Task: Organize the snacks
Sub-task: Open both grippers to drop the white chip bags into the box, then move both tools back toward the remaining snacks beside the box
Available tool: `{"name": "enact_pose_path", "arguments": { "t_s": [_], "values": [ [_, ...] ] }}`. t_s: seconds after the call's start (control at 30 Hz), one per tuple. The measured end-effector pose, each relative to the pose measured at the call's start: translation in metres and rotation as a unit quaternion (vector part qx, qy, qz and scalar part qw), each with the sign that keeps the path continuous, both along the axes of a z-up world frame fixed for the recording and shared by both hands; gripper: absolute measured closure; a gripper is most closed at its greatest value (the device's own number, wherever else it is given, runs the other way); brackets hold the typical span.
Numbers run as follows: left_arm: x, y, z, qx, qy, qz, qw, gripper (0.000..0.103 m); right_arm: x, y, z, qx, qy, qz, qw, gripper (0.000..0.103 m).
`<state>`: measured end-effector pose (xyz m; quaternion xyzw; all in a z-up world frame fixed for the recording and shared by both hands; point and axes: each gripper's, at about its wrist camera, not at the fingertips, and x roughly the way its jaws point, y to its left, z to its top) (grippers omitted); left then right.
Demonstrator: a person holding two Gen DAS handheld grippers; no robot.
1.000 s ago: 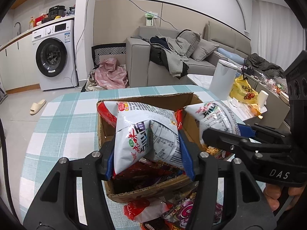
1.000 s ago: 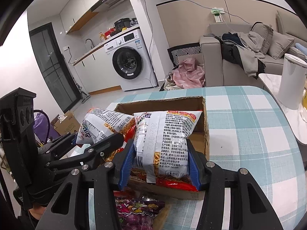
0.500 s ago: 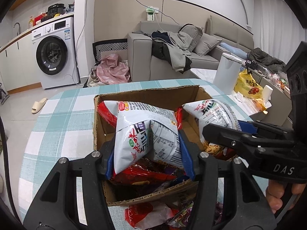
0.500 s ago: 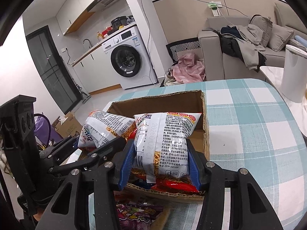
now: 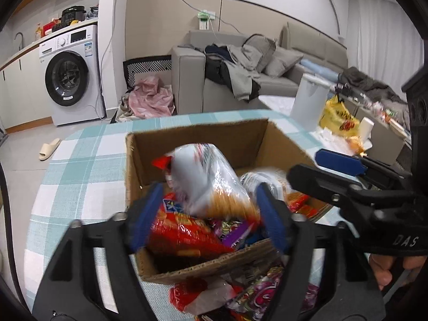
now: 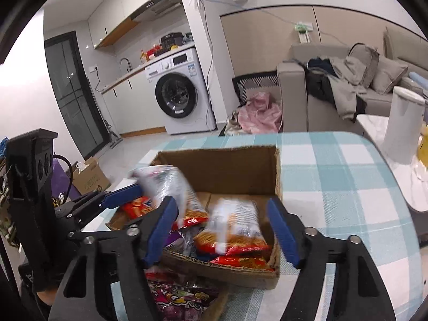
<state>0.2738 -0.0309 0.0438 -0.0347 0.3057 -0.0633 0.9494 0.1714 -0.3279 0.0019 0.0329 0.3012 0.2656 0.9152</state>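
Left gripper [image 5: 210, 214] — jaws opening, blue pads clear of the blurred white-and-orange snack bag [image 5: 211, 182] between them, inside the open brown cardboard box [image 5: 203, 139]. Right gripper [image 6: 224, 227] — jaws opening; its white-and-orange noodle-snack bag [image 6: 235, 224] lies unclamped by the box's right wall.

I'm working in a lived-in home, an open kitchen and lounge: a washing machine [image 6: 178, 99] under a counter with a sink tap [image 6: 125, 63], a grey sofa [image 5: 267, 75] heaped with clothes [image 5: 235, 75], a slipper [image 5: 49, 148] on the floor, a checked tablecloth [image 6: 334, 165].
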Motion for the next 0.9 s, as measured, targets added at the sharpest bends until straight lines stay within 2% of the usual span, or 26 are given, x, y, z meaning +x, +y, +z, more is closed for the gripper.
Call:
{"name": "enact_pose_path", "arguments": {
  "t_s": [0.17, 0.27, 0.3, 0.4, 0.57, 0.9],
  "values": [
    [-0.019, 0.009, 0.012, -0.007, -0.008, -0.003, 0.9999, 0.015, -0.014, -0.011, 0.010, -0.013, -0.011, -0.003, 1.000, 0.006],
    [-0.036, 0.015, 0.016, -0.016, -0.012, 0.002, 0.9998, 0.001, -0.025, -0.013, 0.009, -0.029, -0.002, 0.010, 1.000, 0.003],
    [-0.043, 0.018, 0.018, -0.023, -0.015, 0.003, 0.9996, 0.001, -0.028, -0.014, 0.008, -0.032, 0.000, 0.011, 0.999, 0.001],
    [-0.060, 0.023, 0.019, -0.027, -0.012, 0.003, 0.9996, 0.001, -0.038, -0.015, 0.003, -0.034, 0.012, 0.025, 0.999, 0.000],
    [-0.087, 0.026, 0.022, -0.008, -0.022, 0.014, 0.9996, 0.001, -0.053, -0.018, -0.005, -0.032, 0.019, 0.020, 0.999, 0.000],
    [-0.121, 0.045, 0.007, -0.020, -0.005, 0.029, 0.9994, 0.001, -0.066, -0.022, -0.019, -0.036, 0.040, 0.031, 0.998, 0.000]
  ]
}}
